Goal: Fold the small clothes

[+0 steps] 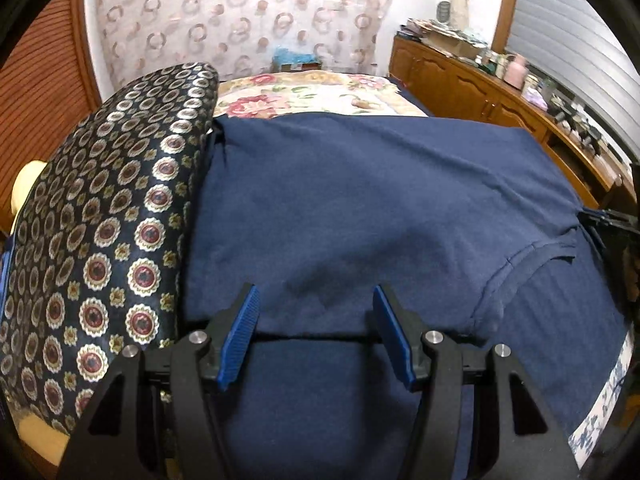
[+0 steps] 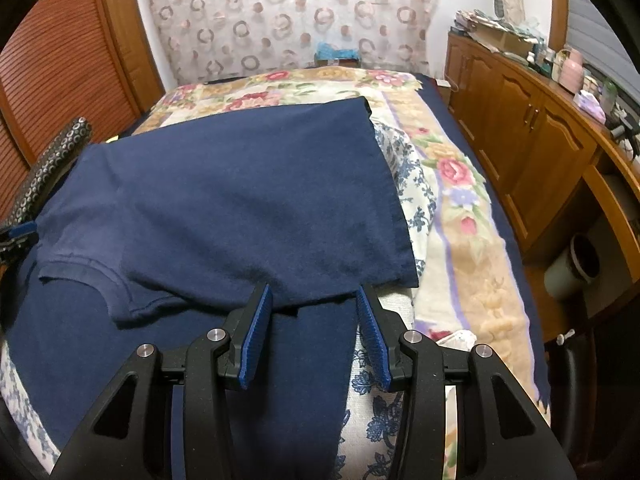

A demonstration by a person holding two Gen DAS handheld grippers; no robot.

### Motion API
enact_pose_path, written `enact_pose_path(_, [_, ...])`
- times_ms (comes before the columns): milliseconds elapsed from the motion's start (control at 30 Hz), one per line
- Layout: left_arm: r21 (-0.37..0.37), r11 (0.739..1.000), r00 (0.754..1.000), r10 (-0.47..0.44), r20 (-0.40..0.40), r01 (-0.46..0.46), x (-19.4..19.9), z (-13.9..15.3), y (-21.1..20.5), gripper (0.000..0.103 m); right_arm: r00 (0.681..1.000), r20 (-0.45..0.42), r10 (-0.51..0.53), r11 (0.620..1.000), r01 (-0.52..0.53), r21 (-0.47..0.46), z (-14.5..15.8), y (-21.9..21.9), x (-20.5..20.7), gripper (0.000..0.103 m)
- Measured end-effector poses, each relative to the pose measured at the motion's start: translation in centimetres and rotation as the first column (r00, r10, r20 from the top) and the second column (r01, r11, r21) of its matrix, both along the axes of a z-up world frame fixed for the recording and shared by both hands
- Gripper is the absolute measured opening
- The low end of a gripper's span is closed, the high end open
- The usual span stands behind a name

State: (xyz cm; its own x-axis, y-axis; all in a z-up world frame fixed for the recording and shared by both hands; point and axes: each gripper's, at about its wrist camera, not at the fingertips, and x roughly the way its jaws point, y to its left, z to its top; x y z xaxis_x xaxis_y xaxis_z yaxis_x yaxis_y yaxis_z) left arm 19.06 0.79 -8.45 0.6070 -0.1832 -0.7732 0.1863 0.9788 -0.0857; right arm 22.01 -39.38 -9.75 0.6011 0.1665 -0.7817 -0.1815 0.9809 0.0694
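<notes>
A bed (image 2: 472,264) is covered by a floral blanket (image 2: 460,176); a navy garment (image 2: 240,200) is spread ahead of the right gripper (image 2: 314,296).

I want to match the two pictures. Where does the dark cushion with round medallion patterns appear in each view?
Left wrist view: the dark cushion with round medallion patterns fills the left side, large, touching the left edge of the navy blue T-shirt.
Right wrist view: the cushion shows only as a narrow strip at the far left edge.
Shared landmark: the white curtain with pink rings behind the bed.
</notes>
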Motion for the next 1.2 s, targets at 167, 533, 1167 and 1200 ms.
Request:
enact_pose_path(167, [0.006,0.999,0.999,0.035,0.008,-0.035,-1.0,-0.8,0.8,0.058,1.0,0.007,0.002,1.0,-0.002,-0.008,0.0,0.1,0.0,0.045])
enact_pose_path(533, [0.003,0.997,0.997,0.074,-0.006,-0.074,-2.8,-1.8,0.4,0.058,0.999,0.032,-0.001,1.0,0.002,-0.021,0.5,-0.1,0.0,0.045])
enact_pose_path(1167, [-0.13,0.985,0.994,0.11,-0.005,-0.11,0.5,-0.8,0.6,0.058,0.999,0.029,-0.045,0.999,0.046,-0.021,0.4,-0.3,1.3,0.045])
enact_pose_path(1200, [-0.123,0.987,0.994,0.108,-0.002,-0.107,0.6,-0.9,0.4,0.058,0.999,0.027,-0.044,0.999,0.045,-0.023,0.3,-0.3,1.4,0.045])
